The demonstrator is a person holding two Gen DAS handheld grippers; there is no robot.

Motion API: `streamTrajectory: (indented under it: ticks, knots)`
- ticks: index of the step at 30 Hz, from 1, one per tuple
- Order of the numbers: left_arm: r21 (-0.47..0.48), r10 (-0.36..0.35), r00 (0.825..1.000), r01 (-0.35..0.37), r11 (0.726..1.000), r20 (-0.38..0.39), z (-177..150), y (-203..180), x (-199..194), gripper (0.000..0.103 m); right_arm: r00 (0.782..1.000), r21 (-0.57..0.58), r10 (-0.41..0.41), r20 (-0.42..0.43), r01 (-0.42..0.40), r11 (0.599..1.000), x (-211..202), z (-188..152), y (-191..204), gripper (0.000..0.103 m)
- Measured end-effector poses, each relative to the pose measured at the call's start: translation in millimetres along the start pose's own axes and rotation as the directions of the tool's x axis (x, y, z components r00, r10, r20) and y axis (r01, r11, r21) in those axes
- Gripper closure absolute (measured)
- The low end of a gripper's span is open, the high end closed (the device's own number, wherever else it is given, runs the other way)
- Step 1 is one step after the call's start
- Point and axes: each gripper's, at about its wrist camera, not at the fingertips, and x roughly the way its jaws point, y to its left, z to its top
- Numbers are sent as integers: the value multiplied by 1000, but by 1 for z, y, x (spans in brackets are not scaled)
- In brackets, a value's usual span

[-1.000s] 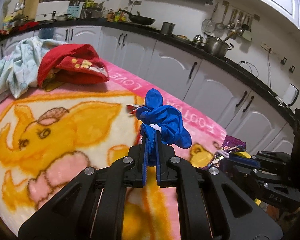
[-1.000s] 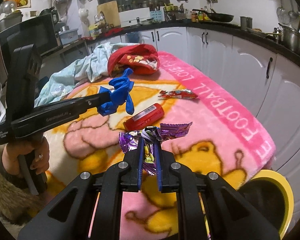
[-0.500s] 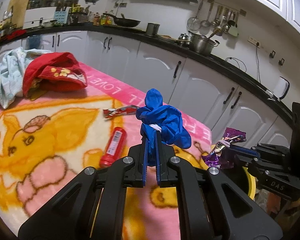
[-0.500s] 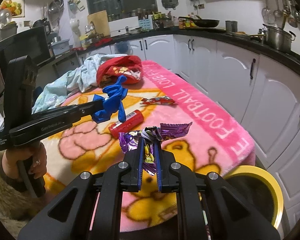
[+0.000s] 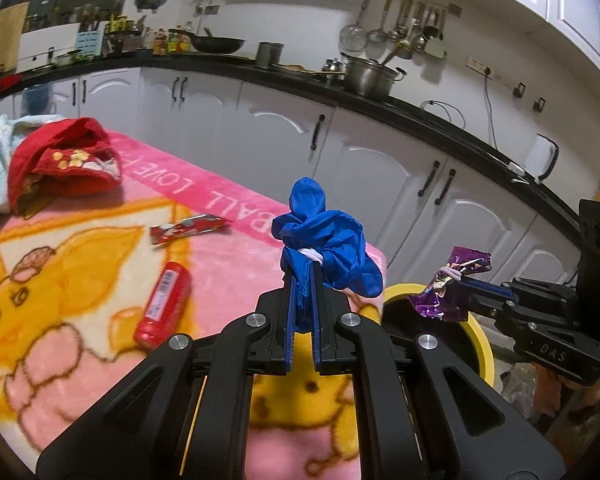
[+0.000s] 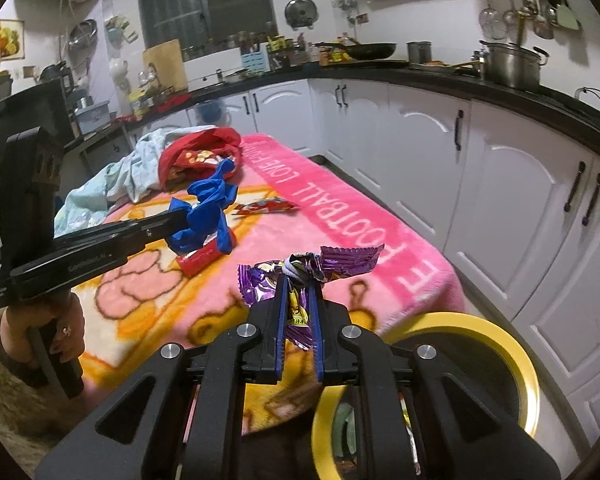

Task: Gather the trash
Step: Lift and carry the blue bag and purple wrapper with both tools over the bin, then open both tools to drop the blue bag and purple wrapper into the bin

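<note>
Two hand-held grippers were in play, each with one piece of trash. The left hand-held gripper (image 5: 303, 280) was clamped on a crumpled blue glove (image 5: 324, 248), held up in the air over the near corner of the desk (image 5: 228, 276), which was covered by a pink and yellow cartoon blanket. The right hand-held gripper (image 6: 299, 292) was squeezed shut on a purple candy wrapper (image 6: 332, 262), hanging just past the desk's edge, near the yellow-rimmed trash bin (image 6: 528, 376) on the floor.

Two more bits of trash lay on the blanket: one red tube-shaped packet (image 5: 164, 304) and, a bit further back, one flat red snack wrapper (image 5: 188, 228). At the far end sat one red cloth bundle (image 5: 60, 164) touching a pale blue cloth (image 6: 112, 180).

From the right wrist view the person's left hand (image 6: 48, 332) was wrapped around the pistol-style handle, gripper pointing roughly level across the desk. The right one reached in from the side in the left wrist view, wrapper at its tip above the bin's rim.

Hard to see stuff: the bin's inside was mostly blocked by the gripper body, though something pale green showed in there. The glove covered part of the red tube in the right view. The wrapper print was too small to read.
</note>
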Motion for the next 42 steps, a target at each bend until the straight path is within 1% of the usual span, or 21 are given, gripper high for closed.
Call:
streamTrajectory:
  ticks: [12,21,27,38,42]
  knots:
    - [60,-58,998,59,996,-21,0,-37,15,100,997,38,-69,32,68,997,-28,-10,-29,93]
    - [89,-112,993,114,989,-35,-4,-68,31,100,991,77,-130,27,127,989,-45,-25,-53,93]
    - [106,-136,989,142,984,-58,-9,-84,41,100,986,98,-165,9,163,982,-51,-41,-70,93]
    - [137,-157,981,172,975,-114,-21,-107,68,100,977,128,-213,-32,215,968,-52,-68,-100,93]
    - [138,-172,974,193,971,-146,-27,-116,80,100,974,143,-217,-56,223,964,-49,-78,-109,93]
